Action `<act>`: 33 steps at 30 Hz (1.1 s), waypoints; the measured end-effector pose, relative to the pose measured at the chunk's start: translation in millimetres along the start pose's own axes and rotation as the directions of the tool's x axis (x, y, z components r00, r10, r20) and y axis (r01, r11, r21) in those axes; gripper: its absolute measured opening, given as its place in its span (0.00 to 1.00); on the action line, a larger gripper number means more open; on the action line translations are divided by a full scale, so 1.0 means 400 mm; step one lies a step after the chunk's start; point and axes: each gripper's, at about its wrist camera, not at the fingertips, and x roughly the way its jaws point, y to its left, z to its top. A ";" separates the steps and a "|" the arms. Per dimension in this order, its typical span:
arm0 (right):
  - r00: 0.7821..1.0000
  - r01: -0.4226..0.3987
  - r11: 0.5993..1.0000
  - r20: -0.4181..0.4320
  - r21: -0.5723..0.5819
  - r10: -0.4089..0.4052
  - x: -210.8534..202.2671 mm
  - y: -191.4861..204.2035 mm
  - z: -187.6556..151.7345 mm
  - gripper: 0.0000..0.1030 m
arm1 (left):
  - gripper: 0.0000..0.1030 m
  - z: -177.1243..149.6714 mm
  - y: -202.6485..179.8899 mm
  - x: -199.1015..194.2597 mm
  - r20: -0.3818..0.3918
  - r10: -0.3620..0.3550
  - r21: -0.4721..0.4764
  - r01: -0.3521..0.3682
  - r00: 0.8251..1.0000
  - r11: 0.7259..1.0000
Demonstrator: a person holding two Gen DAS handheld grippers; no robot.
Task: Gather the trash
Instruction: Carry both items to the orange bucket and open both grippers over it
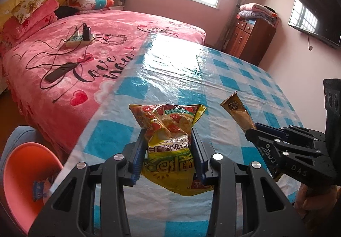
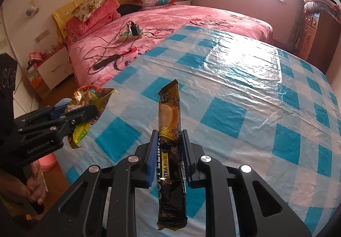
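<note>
Lower centre of each wrist view: left gripper (image 1: 168,149) clamps crumpled snack bag (image 1: 170,130), right gripper (image 2: 169,154) clamps coffee sachet (image 2: 170,130), both lifted off checked worktop (image 2: 245,88); remaining: drop into orange bin (image 1: 21,164), lower left

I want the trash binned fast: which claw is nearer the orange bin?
Left. The left claw hangs beside the orange bin; the right claw is farther across the table.

Yellow-and-red snack bag (image 1: 170,141), gold-and-brown coffee sachet (image 2: 170,130), blue-and-white checked bench (image 1: 213,92), pink heart-patterned bed (image 1: 64,62), orange bin (image 1: 23,173)
</note>
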 end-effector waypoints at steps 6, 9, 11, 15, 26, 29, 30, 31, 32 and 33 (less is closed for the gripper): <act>0.998 -0.061 0.998 0.002 0.003 0.061 -0.003 0.042 0.032 0.22 | 0.40 0.007 0.047 -0.032 0.026 0.033 -0.024 -0.032 0.999 0.999; 0.995 -0.098 0.995 -0.001 0.009 0.098 0.002 0.064 0.047 0.22 | 0.41 0.007 0.079 -0.048 0.036 0.055 -0.040 -0.053 0.998 0.998; 0.991 -0.137 0.990 -0.007 0.016 0.137 0.011 0.085 0.063 0.22 | 0.41 0.005 0.103 -0.060 0.042 0.074 -0.055 -0.072 0.996 0.996; 0.978 -0.205 0.979 -0.022 0.017 0.205 0.032 0.133 0.084 0.22 | 0.41 -0.002 0.154 -0.079 0.045 0.112 -0.085 -0.108 0.993 0.991; 0.919 -0.384 0.923 -0.106 -0.011 0.381 0.111 0.329 0.127 0.22 | 0.41 -0.056 0.300 -0.130 0.017 0.220 -0.163 -0.214 0.975 0.963; 0.897 -0.426 0.905 -0.137 -0.011 0.420 0.138 0.379 0.132 0.22 | 0.41 -0.075 0.340 -0.138 0.001 0.251 -0.180 -0.247 0.968 0.952; 0.892 -0.435 0.900 -0.145 -0.011 0.429 0.144 0.392 0.132 0.22 | 0.41 -0.081 0.351 -0.141 -0.004 0.259 -0.185 -0.255 0.966 0.949; 0.882 -0.451 0.892 -0.159 -0.010 0.444 0.155 0.415 0.132 0.22 | 0.41 -0.088 0.365 -0.143 -0.011 0.267 -0.192 -0.264 0.964 0.945; 0.877 -0.459 0.888 -0.166 -0.010 0.452 0.161 0.425 0.133 0.22 | 0.41 -0.096 0.379 -0.144 -0.019 0.275 -0.197 -0.273 0.961 0.942; 0.872 -0.467 0.884 -0.175 -0.011 0.458 0.167 0.440 0.133 0.22 | 0.41 -0.102 0.389 -0.146 -0.025 0.282 -0.200 -0.281 0.959 0.938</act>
